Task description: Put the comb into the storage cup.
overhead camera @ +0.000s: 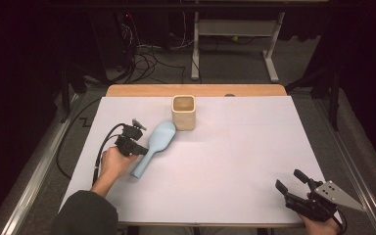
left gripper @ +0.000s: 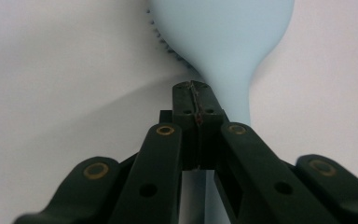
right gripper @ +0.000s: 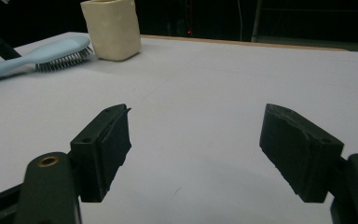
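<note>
Lying bristles-down on the white paper-covered table point(overhead camera: 235, 161), the pale blue plastic hairbrush point(overhead camera: 155, 142) has its head just beside the cream square ceramic cup point(overhead camera: 183, 112) — apparently touching its lower wall, though contact is not certain. The left gripper point(left gripper: 196, 100) sits over the brush handle with its jaws pressed together on nothing; the handle passes beneath and to one side. The right gripper point(right gripper: 196, 144) rests near the table's front right corner, jaws spread wide, well apart from the work. Judgement: the step in hand is the approach to the brush. The next move calls for parting the left jaws, straddling the handle and closing firmly before lifting.
</note>
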Action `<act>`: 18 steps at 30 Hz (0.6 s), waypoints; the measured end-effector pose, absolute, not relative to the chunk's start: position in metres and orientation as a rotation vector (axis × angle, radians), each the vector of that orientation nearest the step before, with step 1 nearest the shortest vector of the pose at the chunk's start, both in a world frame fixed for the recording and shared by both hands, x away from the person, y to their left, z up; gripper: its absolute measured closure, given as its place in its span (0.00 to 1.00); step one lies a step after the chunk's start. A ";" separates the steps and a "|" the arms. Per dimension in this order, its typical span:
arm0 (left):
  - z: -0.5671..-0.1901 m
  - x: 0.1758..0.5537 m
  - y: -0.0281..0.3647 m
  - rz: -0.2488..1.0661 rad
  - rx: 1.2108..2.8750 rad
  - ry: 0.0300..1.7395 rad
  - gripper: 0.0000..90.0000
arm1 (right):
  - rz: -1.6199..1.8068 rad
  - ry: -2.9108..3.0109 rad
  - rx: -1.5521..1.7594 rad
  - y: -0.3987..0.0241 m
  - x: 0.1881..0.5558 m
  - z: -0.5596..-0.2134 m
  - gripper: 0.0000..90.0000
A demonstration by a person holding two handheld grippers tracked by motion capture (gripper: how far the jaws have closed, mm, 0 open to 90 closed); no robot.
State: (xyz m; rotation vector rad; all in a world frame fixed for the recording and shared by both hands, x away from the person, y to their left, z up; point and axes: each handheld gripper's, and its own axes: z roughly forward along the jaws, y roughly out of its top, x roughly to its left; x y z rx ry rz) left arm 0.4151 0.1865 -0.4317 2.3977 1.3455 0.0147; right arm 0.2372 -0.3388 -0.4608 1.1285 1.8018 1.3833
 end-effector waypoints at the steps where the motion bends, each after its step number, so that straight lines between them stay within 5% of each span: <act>1: -0.432 0.414 0.186 0.015 2.392 1.348 0.99 | 1.383 1.802 1.128 -0.339 0.237 -0.461 0.28; 18: -0.434 0.400 0.192 0.008 2.350 1.348 0.98 | 1.380 1.803 1.123 -0.339 0.237 -0.461 0.28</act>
